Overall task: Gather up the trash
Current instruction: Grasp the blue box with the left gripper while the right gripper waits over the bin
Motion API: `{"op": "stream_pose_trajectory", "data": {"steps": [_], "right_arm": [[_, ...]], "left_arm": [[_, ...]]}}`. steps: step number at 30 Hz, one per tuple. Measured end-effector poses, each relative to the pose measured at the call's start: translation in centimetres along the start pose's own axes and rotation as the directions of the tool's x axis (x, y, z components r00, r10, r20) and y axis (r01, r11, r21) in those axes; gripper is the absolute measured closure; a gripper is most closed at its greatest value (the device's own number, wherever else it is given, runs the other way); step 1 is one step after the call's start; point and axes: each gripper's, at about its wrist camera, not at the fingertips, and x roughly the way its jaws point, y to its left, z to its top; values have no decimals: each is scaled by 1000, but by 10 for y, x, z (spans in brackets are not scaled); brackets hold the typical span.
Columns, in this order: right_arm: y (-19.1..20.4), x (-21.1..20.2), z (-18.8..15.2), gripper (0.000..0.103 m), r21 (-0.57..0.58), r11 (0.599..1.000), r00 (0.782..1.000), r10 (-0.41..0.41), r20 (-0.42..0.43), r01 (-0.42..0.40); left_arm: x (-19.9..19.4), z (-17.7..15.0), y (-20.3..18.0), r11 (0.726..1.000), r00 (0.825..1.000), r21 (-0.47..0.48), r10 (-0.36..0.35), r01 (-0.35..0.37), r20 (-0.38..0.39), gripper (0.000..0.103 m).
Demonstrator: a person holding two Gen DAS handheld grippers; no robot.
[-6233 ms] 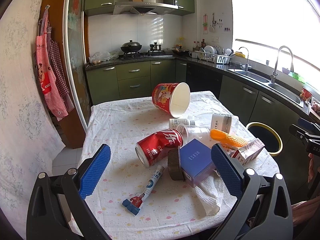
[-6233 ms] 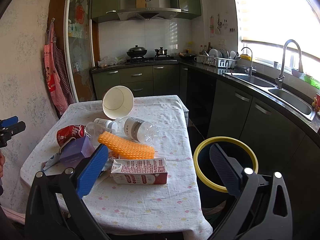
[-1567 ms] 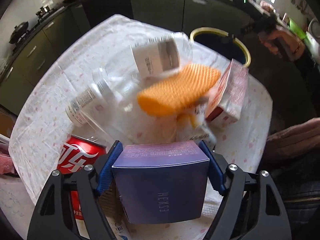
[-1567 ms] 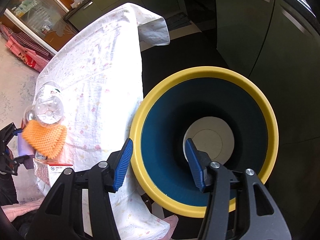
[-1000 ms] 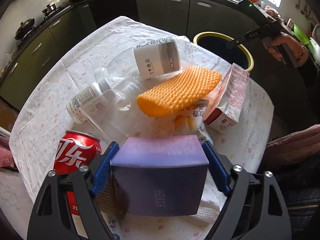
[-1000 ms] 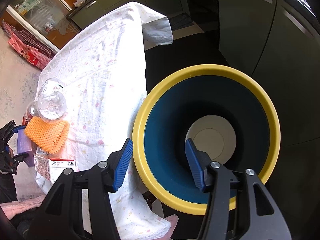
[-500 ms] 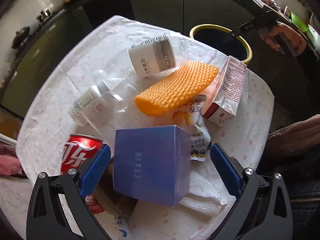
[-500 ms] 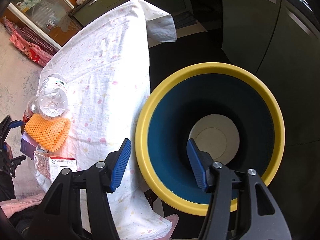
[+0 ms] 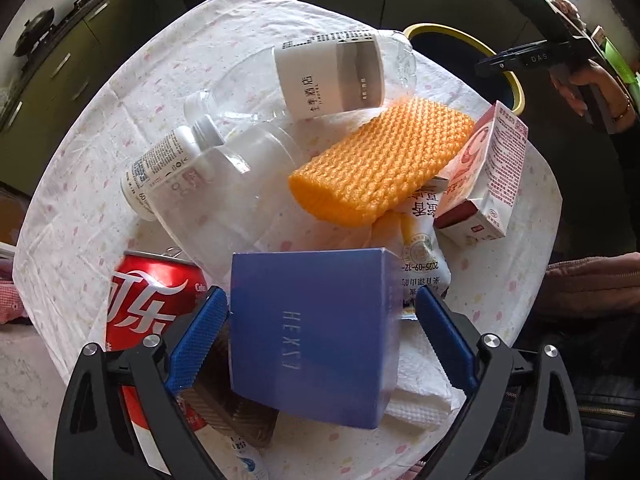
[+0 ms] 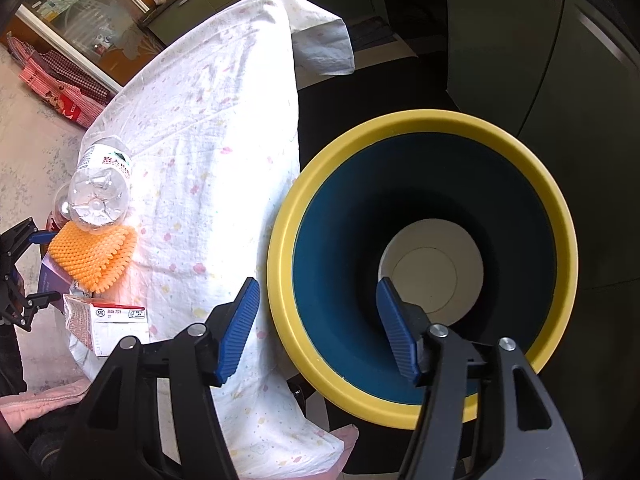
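A blue box [image 9: 312, 332] lies on the table on a white paper towel [image 9: 416, 400]. My left gripper [image 9: 320, 332] straddles it, pointing steeply down, jaws closing. The left pad is at the box's edge and the right pad stands clear of it. My right gripper [image 10: 318, 328] hangs above the yellow-rimmed bin [image 10: 280, 240], jaws opening, nothing between them. A white paper tub [image 10: 432, 268] lies at the bin's bottom. A red cola can [image 9: 148, 304], orange foam net [image 9: 384, 160], milk carton [image 9: 488, 176] and clear bottle [image 9: 328, 76] lie around the box.
A small white bottle [image 9: 160, 172], a clear cup [image 9: 228, 196] and a snack packet [image 9: 420, 252] crowd the tablecloth [image 10: 208, 140]. The bin [image 9: 500, 76] stands off the table's far right corner. A hand [image 9: 588, 84] holds the other gripper there. Dark cabinets lie behind.
A second ago the left gripper held the blue box; it then opened wide, leaving the box on the table, and now sits lower around it. The right gripper's jaws have widened slightly.
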Motion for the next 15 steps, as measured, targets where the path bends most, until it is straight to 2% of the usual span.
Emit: {"op": "stream_pose_trajectory", "data": {"steps": [3,6,7,8,9,12,15], "right_arm": [[1,2,0,44,-4,1000,1000,3,-1,-3],[4,2,-1,43,-12,1000,1000,7,-6,-7],[5,2,-2,43,-15,1000,1000,6,-6,-6],[5,2,-2,43,-16,1000,1000,6,-7,-7],[5,2,-2,43,-16,1000,1000,8,-6,-8],[4,-1,-3,43,-14,1000,1000,10,2,-10],[4,-5,-5,43,-14,1000,1000,20,15,-19]], "left_arm": [[6,3,4,1000,999,-9,20,-20,-26,7],[11,3,6,1000,999,-16,-9,8,-38,7],[11,2,5,1000,999,-15,-10,9,-39,9],[12,1,3,1000,999,-14,-10,9,-42,17],[12,0,3,1000,999,-19,-7,6,-46,17],[8,-1,4,999,999,-44,-23,22,-23,19],[-12,-2,-1,998,998,-63,-23,26,53,19]]}}
